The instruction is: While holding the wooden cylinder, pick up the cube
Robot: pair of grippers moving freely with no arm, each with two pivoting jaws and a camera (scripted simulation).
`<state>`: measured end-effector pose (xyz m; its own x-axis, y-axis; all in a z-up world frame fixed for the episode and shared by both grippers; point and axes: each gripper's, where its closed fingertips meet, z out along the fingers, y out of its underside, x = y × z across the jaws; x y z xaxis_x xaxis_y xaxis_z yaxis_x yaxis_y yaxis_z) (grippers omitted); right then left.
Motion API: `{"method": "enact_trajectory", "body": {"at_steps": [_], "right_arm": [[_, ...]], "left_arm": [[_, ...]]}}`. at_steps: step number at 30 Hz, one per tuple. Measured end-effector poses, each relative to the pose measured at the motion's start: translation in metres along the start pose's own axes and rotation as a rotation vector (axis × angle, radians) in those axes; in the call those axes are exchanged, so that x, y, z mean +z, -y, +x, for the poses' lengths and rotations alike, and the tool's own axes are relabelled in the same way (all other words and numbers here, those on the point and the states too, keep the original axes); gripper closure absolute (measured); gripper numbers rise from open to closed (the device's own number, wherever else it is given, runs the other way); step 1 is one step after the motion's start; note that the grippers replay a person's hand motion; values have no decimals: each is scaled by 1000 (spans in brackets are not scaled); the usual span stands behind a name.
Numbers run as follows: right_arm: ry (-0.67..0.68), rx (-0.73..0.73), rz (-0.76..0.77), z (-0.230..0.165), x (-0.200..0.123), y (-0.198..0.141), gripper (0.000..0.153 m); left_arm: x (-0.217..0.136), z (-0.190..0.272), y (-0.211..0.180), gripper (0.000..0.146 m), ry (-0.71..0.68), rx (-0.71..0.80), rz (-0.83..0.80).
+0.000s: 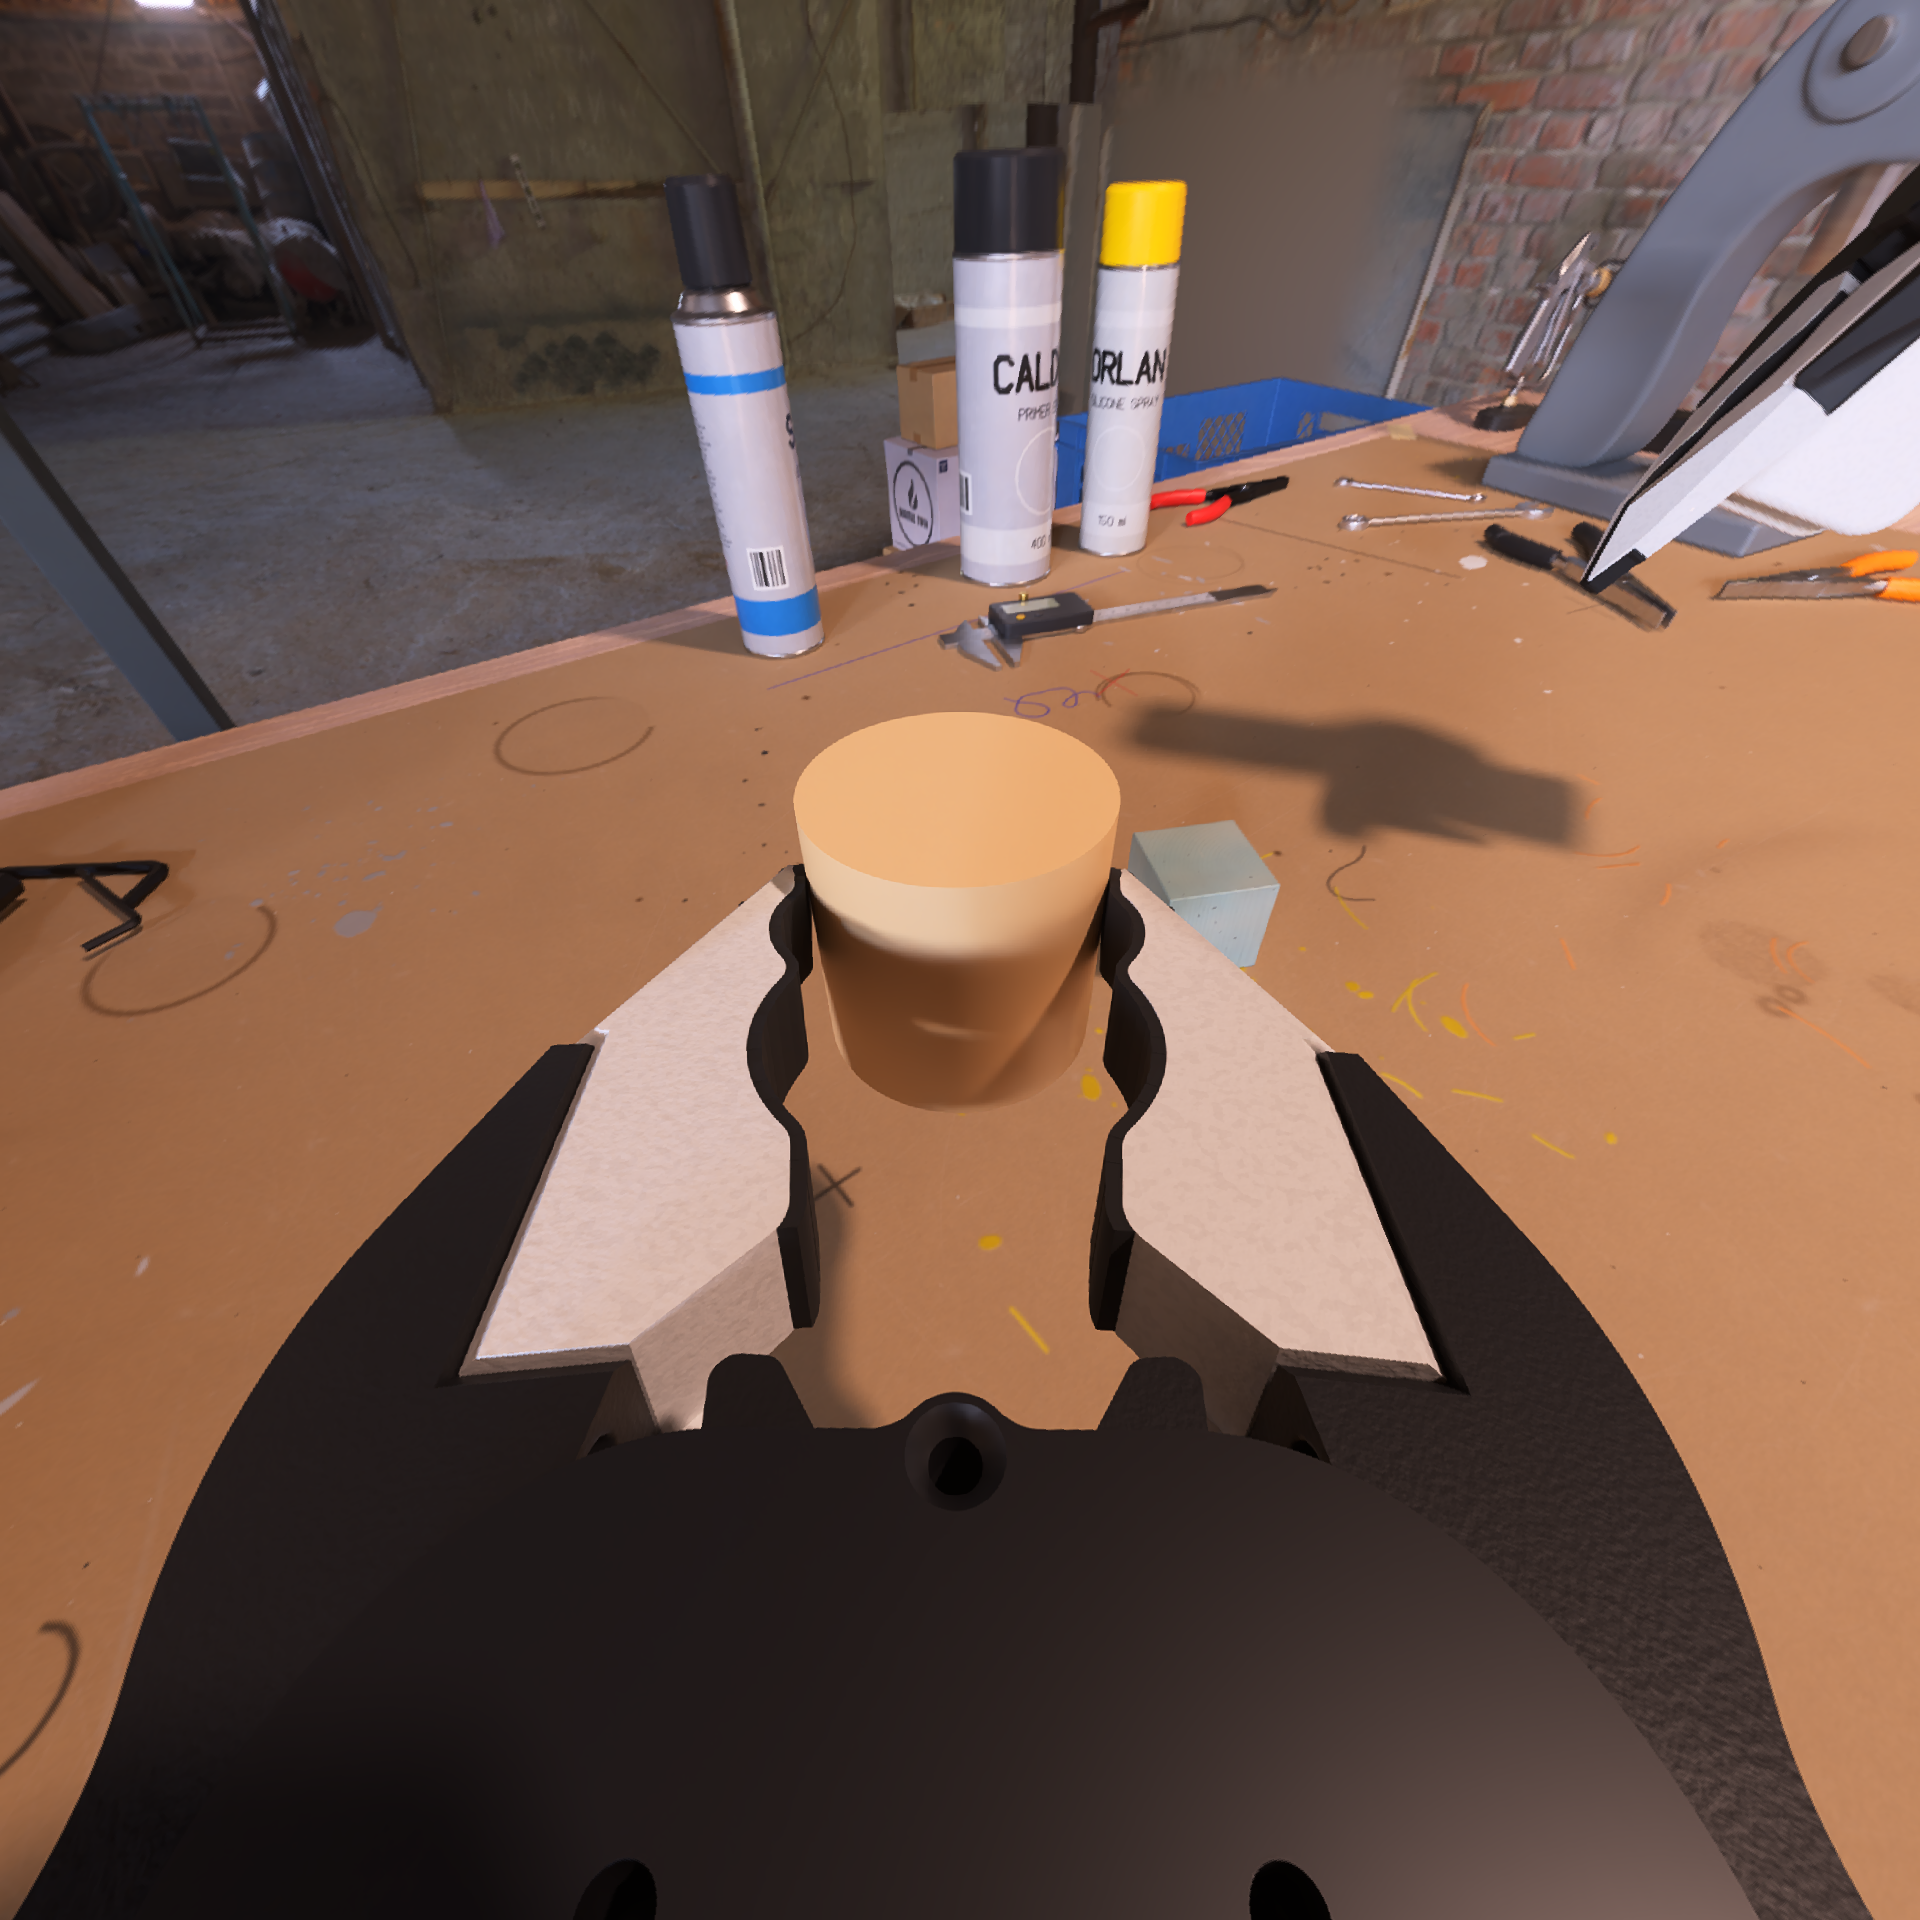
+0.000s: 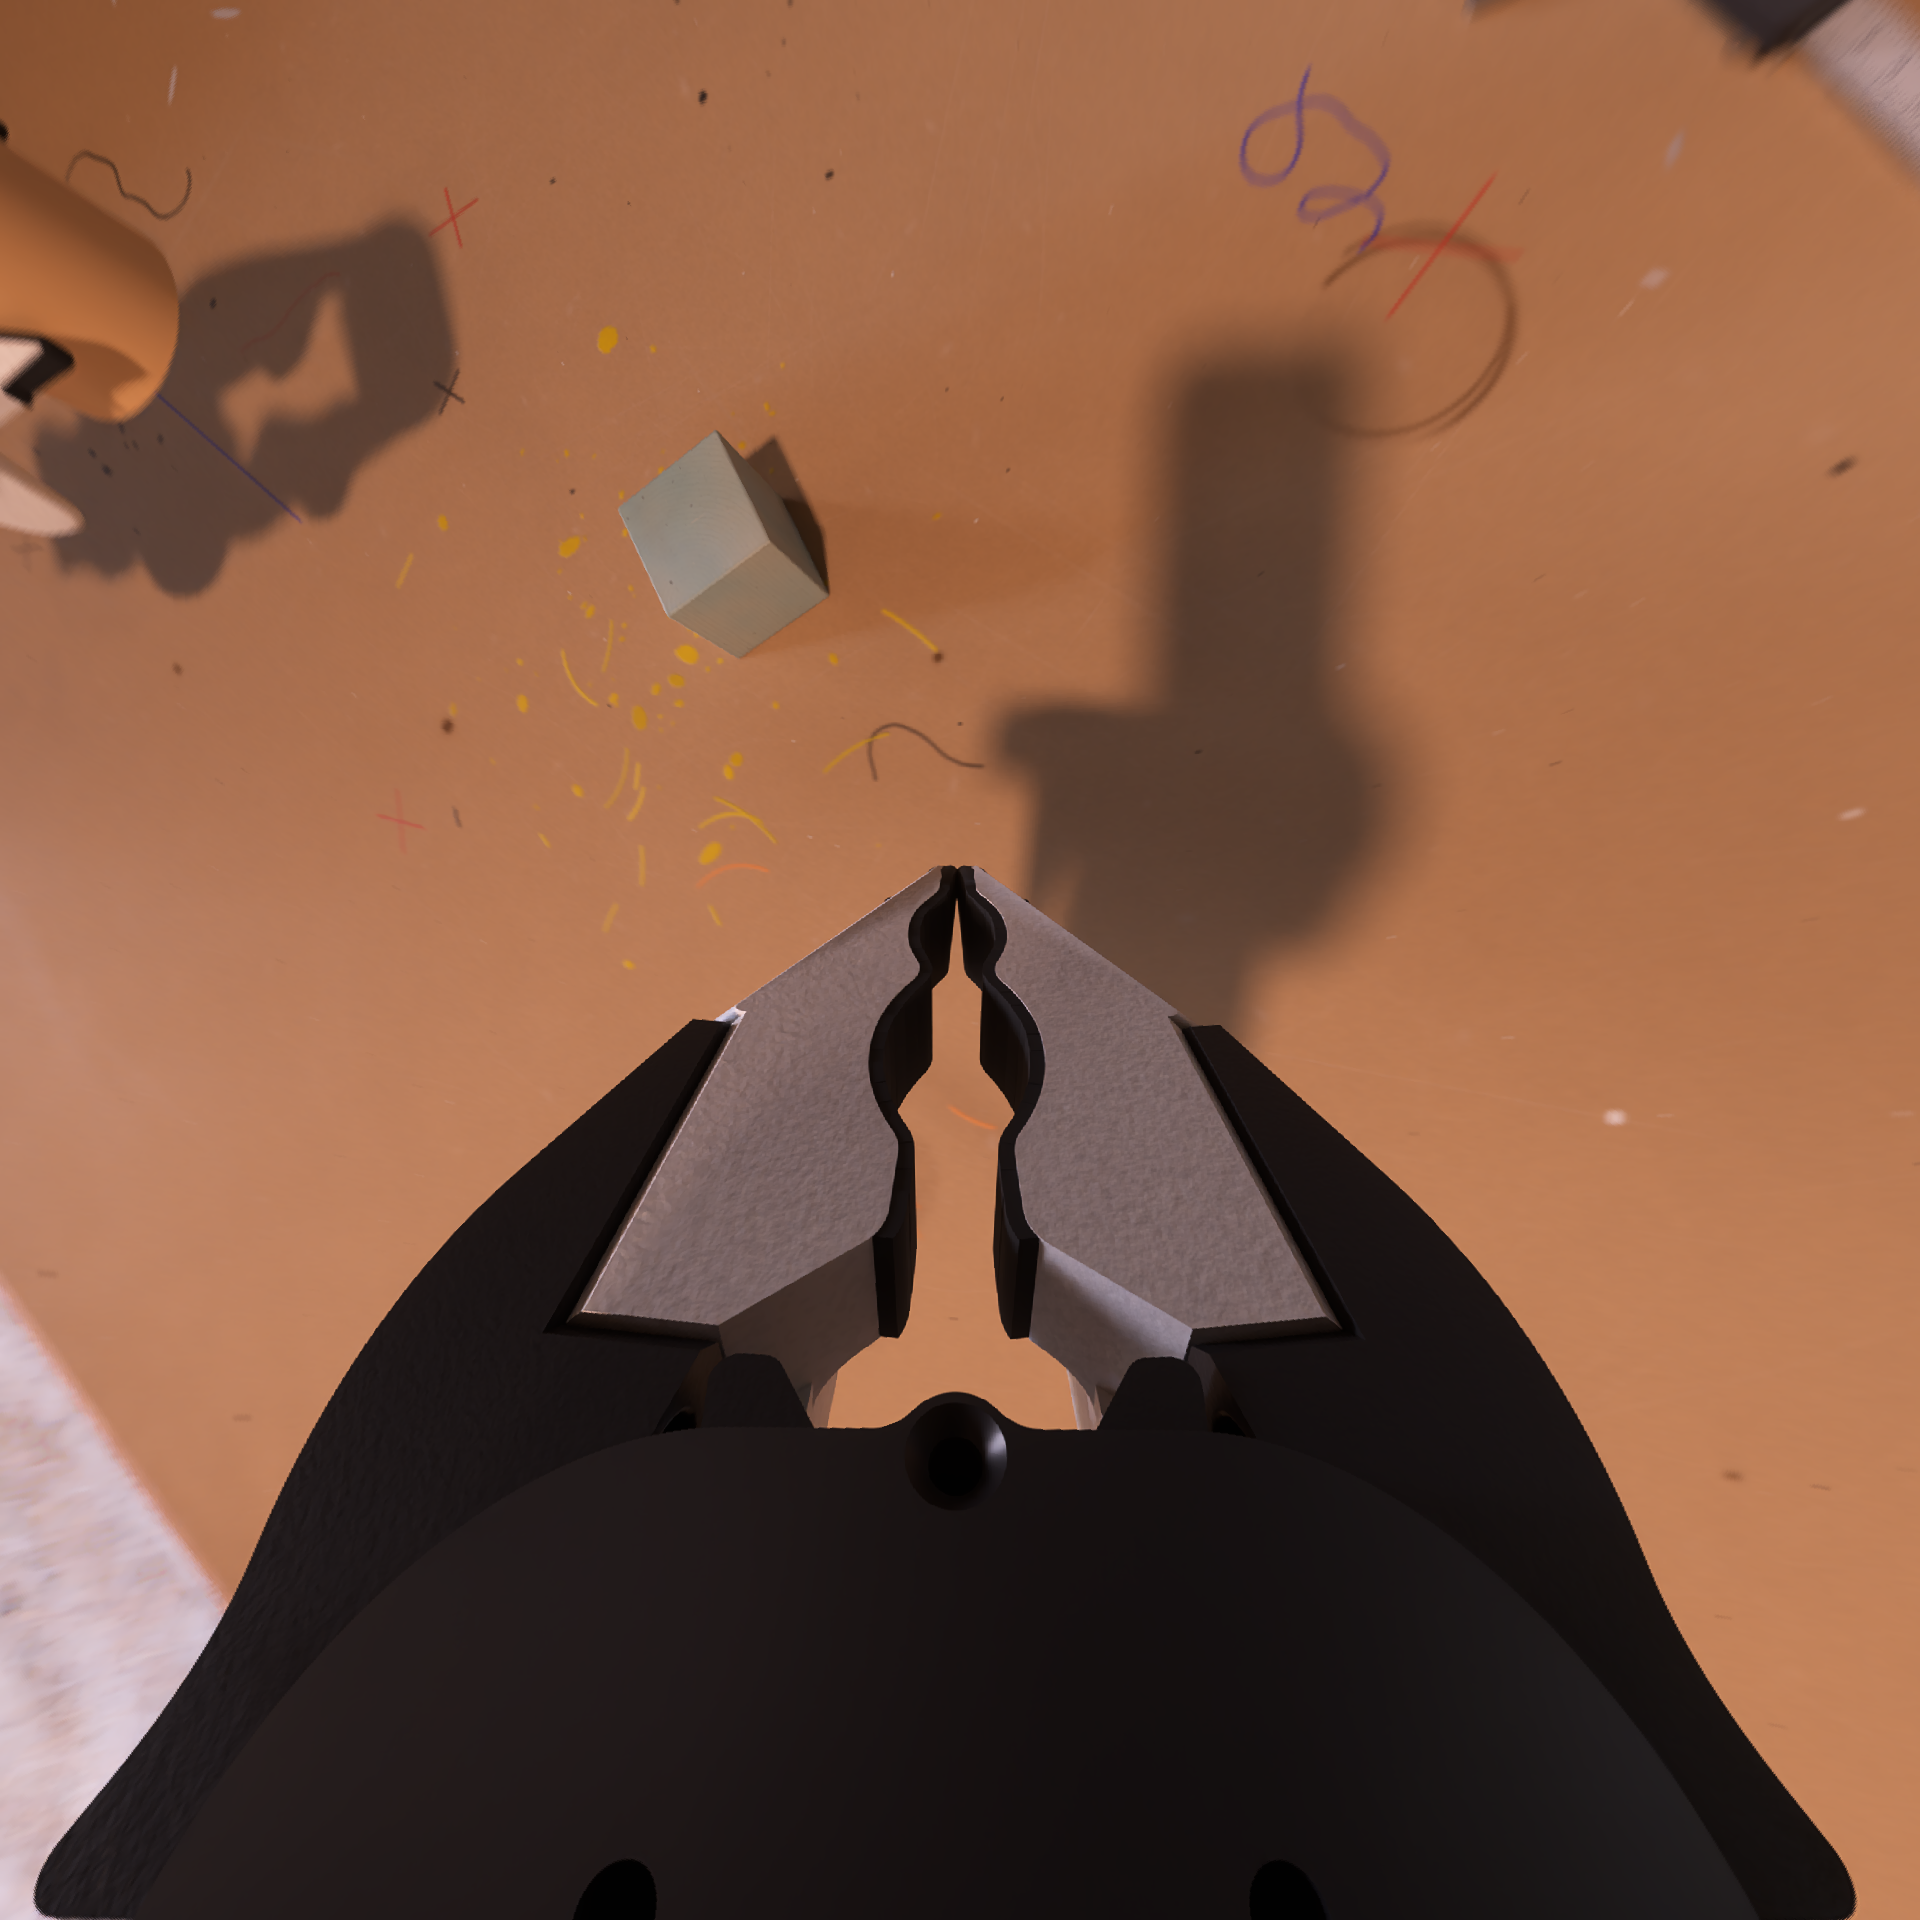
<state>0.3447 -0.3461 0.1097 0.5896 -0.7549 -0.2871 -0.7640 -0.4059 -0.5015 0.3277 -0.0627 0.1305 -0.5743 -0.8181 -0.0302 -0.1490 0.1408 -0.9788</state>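
Note:
My left gripper (image 1: 954,914) is shut on the wooden cylinder (image 1: 954,894) and holds it upright above the brown bench. The pale grey-green cube (image 1: 1210,888) lies on the bench just behind and to the right of the cylinder. In the right wrist view the cube (image 2: 722,545) lies on the bench ahead and to the left of my right gripper (image 2: 956,875), which is shut and empty and looks down from above. The cylinder (image 2: 83,301) shows at that view's left edge. The right gripper (image 1: 1621,566) also shows at the far right of the left wrist view.
Three spray cans (image 1: 753,436) (image 1: 1006,364) (image 1: 1132,364) stand near the bench's far edge, with a caliper (image 1: 1081,618) in front of them. Pliers (image 1: 1216,499), wrenches (image 1: 1439,514), a blue crate (image 1: 1236,426) and a grey stand (image 1: 1662,312) lie at the back right.

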Motion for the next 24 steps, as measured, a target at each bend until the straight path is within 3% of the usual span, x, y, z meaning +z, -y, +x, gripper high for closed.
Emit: {"method": "enact_trajectory", "body": {"at_steps": [5,11,18,24], "right_arm": [[94,161,-90,-17,28,7,153],[155,193,-95,-32,54,16,153],[255,91,-51,-69,68,33,153],[234,19,-43,-75,64,32,153]], "left_arm": [[1,-1,-3,90,2,-10,-17],[-1,-3,-3,90,9,-14,-21],[0,-5,-6,90,9,-21,-27],[0,-6,-7,90,4,-23,-22]]}}
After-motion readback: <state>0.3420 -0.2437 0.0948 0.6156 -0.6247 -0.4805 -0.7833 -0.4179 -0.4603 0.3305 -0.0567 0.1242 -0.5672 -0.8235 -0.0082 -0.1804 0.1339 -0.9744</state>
